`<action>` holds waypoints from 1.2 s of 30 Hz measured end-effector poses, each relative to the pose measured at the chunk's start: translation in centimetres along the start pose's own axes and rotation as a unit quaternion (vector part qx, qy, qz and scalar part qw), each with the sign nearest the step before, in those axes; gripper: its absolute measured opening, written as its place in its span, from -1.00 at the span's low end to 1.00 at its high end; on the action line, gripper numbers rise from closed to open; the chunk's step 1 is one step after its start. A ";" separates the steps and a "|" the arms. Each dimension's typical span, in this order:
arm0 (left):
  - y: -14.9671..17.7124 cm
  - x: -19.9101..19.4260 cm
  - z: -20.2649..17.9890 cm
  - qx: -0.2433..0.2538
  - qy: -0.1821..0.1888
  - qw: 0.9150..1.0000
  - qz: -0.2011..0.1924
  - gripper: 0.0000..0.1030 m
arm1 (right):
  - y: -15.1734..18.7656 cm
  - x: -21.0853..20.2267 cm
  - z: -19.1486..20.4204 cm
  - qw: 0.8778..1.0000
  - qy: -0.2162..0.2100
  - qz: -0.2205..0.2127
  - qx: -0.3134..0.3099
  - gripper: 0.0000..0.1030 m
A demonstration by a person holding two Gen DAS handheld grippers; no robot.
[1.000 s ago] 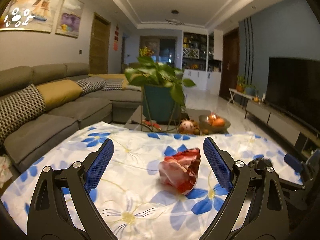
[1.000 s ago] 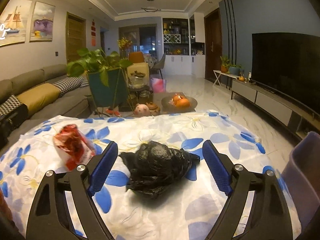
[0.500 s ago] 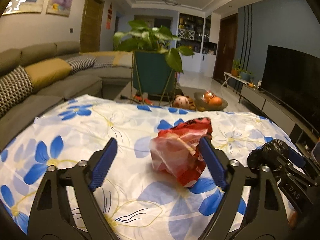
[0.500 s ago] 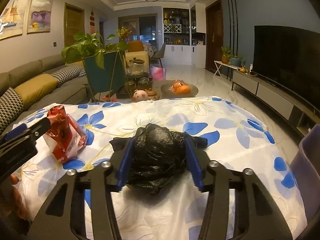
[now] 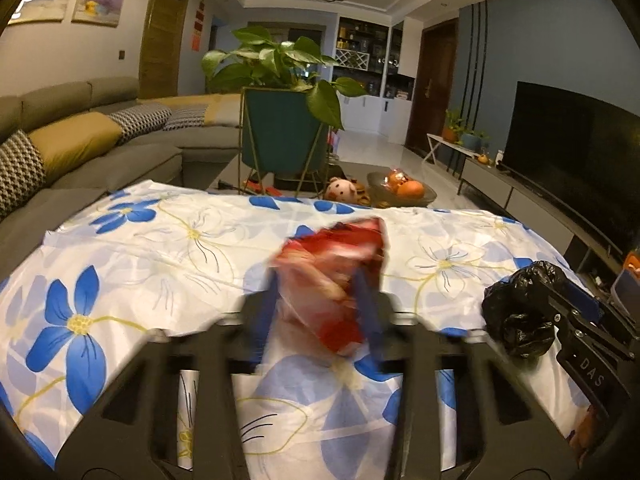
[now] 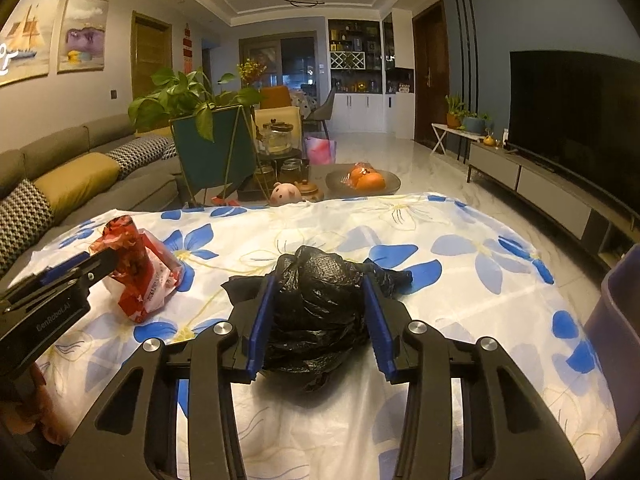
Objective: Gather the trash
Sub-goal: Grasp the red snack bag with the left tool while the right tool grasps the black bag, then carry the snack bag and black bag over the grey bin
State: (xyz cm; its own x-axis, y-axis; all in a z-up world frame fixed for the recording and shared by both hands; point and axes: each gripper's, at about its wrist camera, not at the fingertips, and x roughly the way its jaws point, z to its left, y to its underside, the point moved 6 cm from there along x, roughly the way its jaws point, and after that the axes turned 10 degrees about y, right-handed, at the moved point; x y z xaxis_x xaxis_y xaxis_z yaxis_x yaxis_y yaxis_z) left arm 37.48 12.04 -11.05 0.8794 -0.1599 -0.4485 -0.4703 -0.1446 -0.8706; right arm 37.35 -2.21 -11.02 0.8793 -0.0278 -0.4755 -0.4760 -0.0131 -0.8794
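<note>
left gripper (image 5: 322,300) closing on red wrapper (image 5: 332,280), right gripper (image 6: 318,308) closing on black bag (image 6: 316,304), planter (image 5: 282,128) behind

Readable lettering: "DAS" on the black right gripper (image 5: 560,312) body, at four o'clock; "GenRobot.AI" on the left gripper (image 6: 76,268) body, at nine o'clock.

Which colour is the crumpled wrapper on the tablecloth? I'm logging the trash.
Red, with pale patches: the wrapper shows best in the right wrist view.

On the table (image 6: 460,280), the wrapper (image 6: 138,268) lies left of the bag (image 6: 320,308), well apart. Behind the table stand a planter (image 6: 212,156) and a fruit plate (image 6: 362,182).
</note>
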 end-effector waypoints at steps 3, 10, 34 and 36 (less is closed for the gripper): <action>0.0 0.1 0.2 -0.006 0.004 1.000 0.002 -0.66 | 0.0 0.0 -0.1 1.000 -0.002 0.001 0.003 -0.16; 0.0 0.1 0.1 -0.006 0.008 1.000 0.001 -0.79 | 0.2 -0.1 0.1 1.000 0.012 0.002 -0.009 -0.15; -0.3 -3.6 -0.6 -0.002 -0.003 1.000 -0.026 -0.99 | -0.6 -2.7 -1.3 1.000 0.011 -0.028 0.009 -0.68; -0.3 -4.9 -1.0 0.001 -0.003 1.000 -0.030 -0.99 | -0.7 -4.1 -2.2 0.999 0.007 -0.037 0.024 -0.69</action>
State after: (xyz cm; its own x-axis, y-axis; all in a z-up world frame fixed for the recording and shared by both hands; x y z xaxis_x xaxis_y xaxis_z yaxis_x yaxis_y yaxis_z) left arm 33.18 11.86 -8.39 0.9068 -0.1444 -0.3960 -0.4158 -0.1521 -0.8967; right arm 34.01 -4.33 -8.41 0.9118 -0.0420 -0.4085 -0.4074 0.0325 -0.9127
